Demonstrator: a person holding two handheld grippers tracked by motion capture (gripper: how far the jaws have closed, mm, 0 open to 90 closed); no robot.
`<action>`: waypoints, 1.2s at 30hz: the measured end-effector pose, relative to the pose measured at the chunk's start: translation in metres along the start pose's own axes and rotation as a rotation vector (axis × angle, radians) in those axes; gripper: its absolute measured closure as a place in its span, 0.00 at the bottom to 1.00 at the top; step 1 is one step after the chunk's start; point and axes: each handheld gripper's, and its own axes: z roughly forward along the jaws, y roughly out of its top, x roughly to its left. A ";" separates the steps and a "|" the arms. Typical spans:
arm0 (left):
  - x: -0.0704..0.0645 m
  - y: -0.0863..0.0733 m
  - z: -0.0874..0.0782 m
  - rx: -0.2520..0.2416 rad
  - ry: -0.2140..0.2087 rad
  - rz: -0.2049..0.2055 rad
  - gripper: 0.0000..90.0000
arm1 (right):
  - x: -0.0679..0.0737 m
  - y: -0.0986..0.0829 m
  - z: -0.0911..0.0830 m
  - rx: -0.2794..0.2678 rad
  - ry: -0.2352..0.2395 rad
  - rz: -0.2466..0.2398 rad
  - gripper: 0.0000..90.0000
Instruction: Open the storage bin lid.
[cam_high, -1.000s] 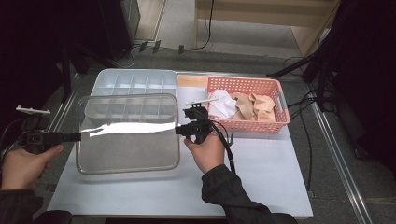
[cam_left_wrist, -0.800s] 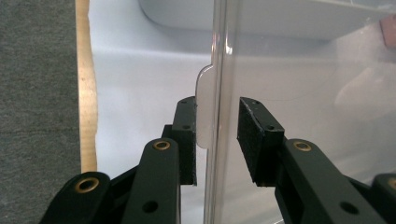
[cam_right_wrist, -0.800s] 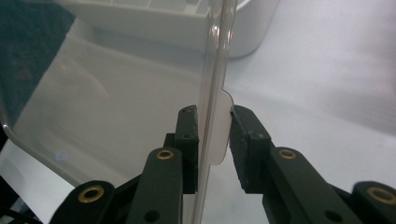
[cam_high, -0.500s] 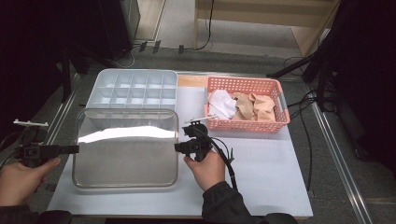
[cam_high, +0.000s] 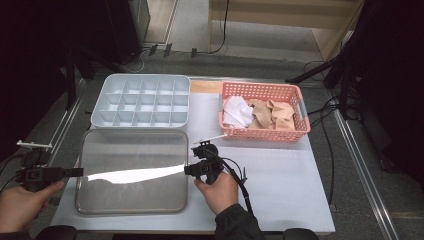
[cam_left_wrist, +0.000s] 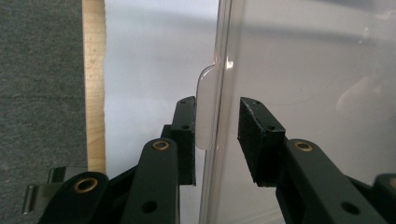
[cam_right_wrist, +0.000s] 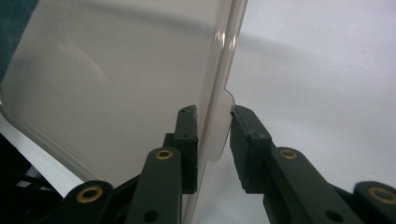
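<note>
Black jaws of the left gripper (cam_left_wrist: 215, 135) stand parted around the side tab of the clear rectangular plastic lid (cam_high: 132, 170); the right gripper (cam_right_wrist: 212, 135) straddles the opposite tab, also unclenched. Apparently just set down, the lid lies flat on the white surface (cam_high: 280, 185), in front of the pale-blue compartment tray (cam_high: 141, 100).

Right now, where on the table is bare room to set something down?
The widest free patch is the white table sheet in front of the pink basket, right of the right hand-held gripper. A small strip lies between the divided tray and the basket. The left half is crowded: the clear lid lies in front of the divided tray, with the left hand-held gripper at its edge.
</note>
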 end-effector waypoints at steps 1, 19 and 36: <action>0.000 0.000 0.000 0.000 0.000 0.000 0.77 | 0.000 0.000 0.000 0.000 0.000 0.000 0.83; 0.015 0.005 0.032 0.099 -0.022 -0.060 0.75 | -0.007 0.001 0.023 0.068 -0.027 0.013 0.77; 0.026 0.016 0.043 0.115 0.005 -0.086 0.73 | -0.007 0.006 0.046 0.118 -0.022 0.028 0.73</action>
